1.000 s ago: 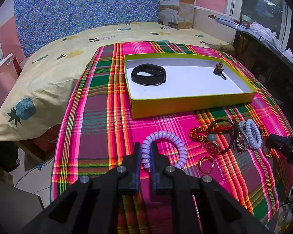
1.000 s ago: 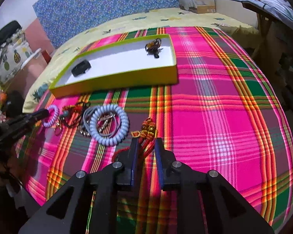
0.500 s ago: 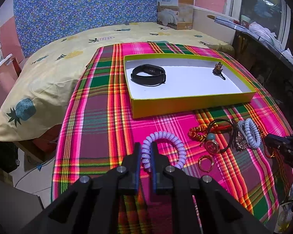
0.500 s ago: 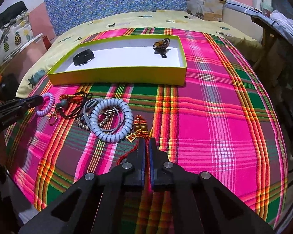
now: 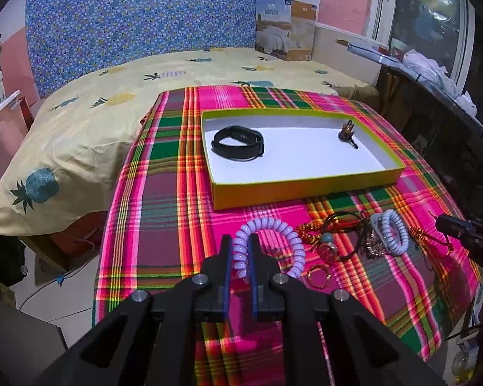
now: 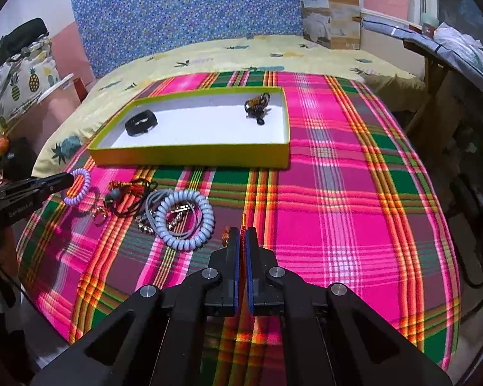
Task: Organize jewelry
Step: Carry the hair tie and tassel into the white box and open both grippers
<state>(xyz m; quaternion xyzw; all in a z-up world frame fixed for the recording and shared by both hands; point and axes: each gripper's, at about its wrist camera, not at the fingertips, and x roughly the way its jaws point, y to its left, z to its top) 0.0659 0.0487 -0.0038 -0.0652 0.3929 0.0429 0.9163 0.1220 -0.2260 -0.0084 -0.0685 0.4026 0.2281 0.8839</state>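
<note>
My left gripper (image 5: 240, 241) is shut on a lilac coil bracelet (image 5: 293, 241), which also shows in the right wrist view (image 6: 80, 186). My right gripper (image 6: 242, 234) is shut on a red-and-gold cord ornament (image 6: 242, 225), mostly hidden behind the fingers; it also shows in the left wrist view (image 5: 418, 234). A yellow-green tray (image 5: 306, 189) (image 6: 190, 156) holds a black band (image 5: 238, 143) (image 6: 141, 123) and a small brown trinket (image 5: 347, 133) (image 6: 257, 104). A pale blue coil bracelet (image 6: 185, 222) (image 5: 389, 231), a gold ring (image 5: 318, 275) and tangled chains (image 6: 128, 196) lie in front of the tray.
The plaid cloth (image 6: 354, 193) covers a table against a bed with a pineapple sheet (image 5: 80, 122). A cardboard box (image 6: 333, 16) stands at the back. A dark shelf (image 5: 434, 112) runs along the right.
The right gripper closed on the red-and-gold cord ornament and has lifted and pulled it back from the pile. The left gripper stays shut on the lilac coil, barely moved.
</note>
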